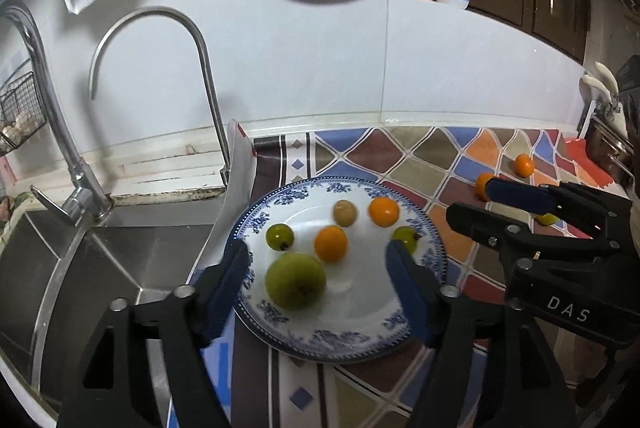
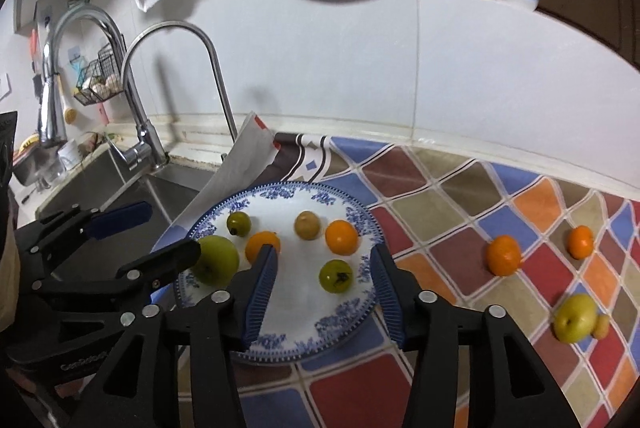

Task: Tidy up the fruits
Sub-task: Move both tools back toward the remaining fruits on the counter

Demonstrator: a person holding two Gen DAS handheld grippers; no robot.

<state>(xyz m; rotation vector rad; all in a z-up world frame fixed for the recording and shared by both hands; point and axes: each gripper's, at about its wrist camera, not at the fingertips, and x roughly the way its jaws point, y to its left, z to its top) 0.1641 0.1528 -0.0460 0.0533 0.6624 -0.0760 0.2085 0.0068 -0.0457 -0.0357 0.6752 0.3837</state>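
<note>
Blue-and-white plate (image 2: 344, 324) near the left edge of the desk (image 2: 460, 187), beside the sink (image 1: 120, 256), carrying six fruits: large green fruit (image 1: 295, 280), two oranges (image 1: 330, 243) (image 1: 383, 211), two small green fruits (image 1: 279, 236) (image 2: 336, 276), one tan fruit (image 1: 345, 212); four more fruits loose on the patterned cover towards the right edge of the desk: two oranges (image 2: 503, 255) (image 2: 581, 242), a yellow-green fruit (image 2: 575, 318) and a tiny yellow one (image 2: 601, 326) touching it.

Left hand-held gripper (image 1: 318, 268) spread wide over the plate, grasping nothing, large green fruit between its fingers but apart from both; right hand-held gripper (image 2: 324, 272) likewise spread wide and empty above the near half of the plate, a small green fruit between its fingers.

Likely handling: all fruits round, light, smooth-skinned, prone to roll and slip; oranges probably somewhat yielding, so a gentle squeeze across the widest middle, fingers on opposite sides; green fruits probably firmer; tiny yellow one awkward, pressed against its neighbour; plate fragile, best left untouched.

Right wrist view alone shows the yellow-green fruit clearly, with its tiny companion and the right stretch of desk; left wrist view shows only the two loose oranges there, one partly hidden behind the other gripper, and a yellow sliver beyond it; left wrist view gives the clearer look into the sink basin.
</note>
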